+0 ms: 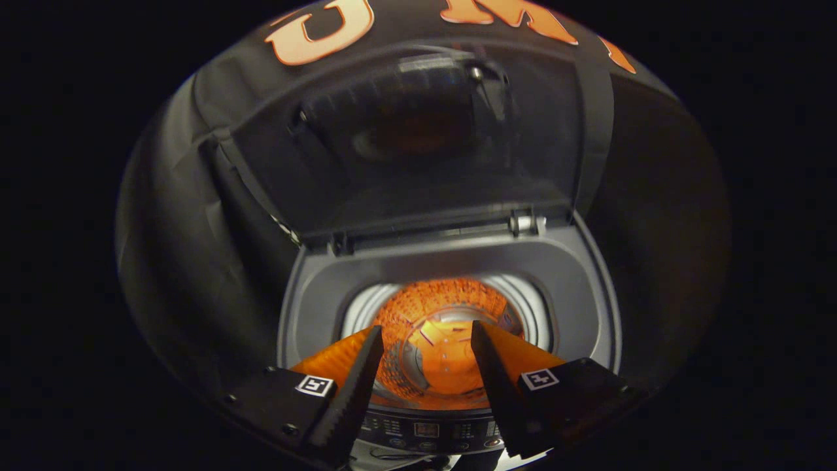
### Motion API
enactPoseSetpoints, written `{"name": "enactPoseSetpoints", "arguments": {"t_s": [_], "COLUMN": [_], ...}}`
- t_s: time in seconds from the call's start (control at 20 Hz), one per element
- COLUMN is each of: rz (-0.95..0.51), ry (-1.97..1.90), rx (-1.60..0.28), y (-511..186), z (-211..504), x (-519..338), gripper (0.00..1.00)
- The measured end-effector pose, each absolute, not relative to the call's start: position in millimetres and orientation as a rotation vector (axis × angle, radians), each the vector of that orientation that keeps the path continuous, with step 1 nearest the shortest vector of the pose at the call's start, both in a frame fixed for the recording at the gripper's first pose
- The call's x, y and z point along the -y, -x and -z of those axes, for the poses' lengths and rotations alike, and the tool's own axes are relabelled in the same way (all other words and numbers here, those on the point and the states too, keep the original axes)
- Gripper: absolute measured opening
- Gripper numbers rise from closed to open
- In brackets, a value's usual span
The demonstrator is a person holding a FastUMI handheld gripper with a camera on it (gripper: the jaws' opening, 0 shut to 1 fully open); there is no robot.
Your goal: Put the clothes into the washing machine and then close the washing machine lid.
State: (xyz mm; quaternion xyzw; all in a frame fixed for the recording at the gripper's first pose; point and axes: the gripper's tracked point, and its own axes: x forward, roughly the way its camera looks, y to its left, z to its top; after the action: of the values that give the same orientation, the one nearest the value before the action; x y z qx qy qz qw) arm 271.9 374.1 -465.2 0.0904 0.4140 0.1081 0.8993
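The washing machine [582, 288] is a grey top-loader seen from above its front. Its dark see-through lid [418, 144] stands raised at the back, held by hinges [526, 224]. Just beyond the fingers lies the round drum [444, 307], its perforated wall and bottom glowing orange. I cannot tell whether cloth lies in it. My gripper [426, 328] hovers over the drum's front edge, open, with a wide gap and nothing between its fingers [353, 386].
The machine's control panel [428, 430] with small buttons runs below the fingers at the front edge. Black booth cloth [196, 229] hangs close around the machine on the left, right and behind the raised lid.
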Motion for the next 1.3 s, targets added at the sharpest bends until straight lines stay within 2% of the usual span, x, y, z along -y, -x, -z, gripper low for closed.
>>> {"name": "enactPoseSetpoints", "arguments": {"t_s": [0.15, 0.55, 1.05, 1.3], "rz": [-0.235, -0.230, -0.209, -0.233], "ry": [-0.183, -0.185, -0.139, -0.096], "rx": [-0.793, -0.640, -0.567, -0.586], "y": [-285, -324, -370, -397], "z": [414, 312, 256, 257], "x": [-376, -371, -364, -377], "gripper": [0.93, 0.94, 0.98, 0.99]}}
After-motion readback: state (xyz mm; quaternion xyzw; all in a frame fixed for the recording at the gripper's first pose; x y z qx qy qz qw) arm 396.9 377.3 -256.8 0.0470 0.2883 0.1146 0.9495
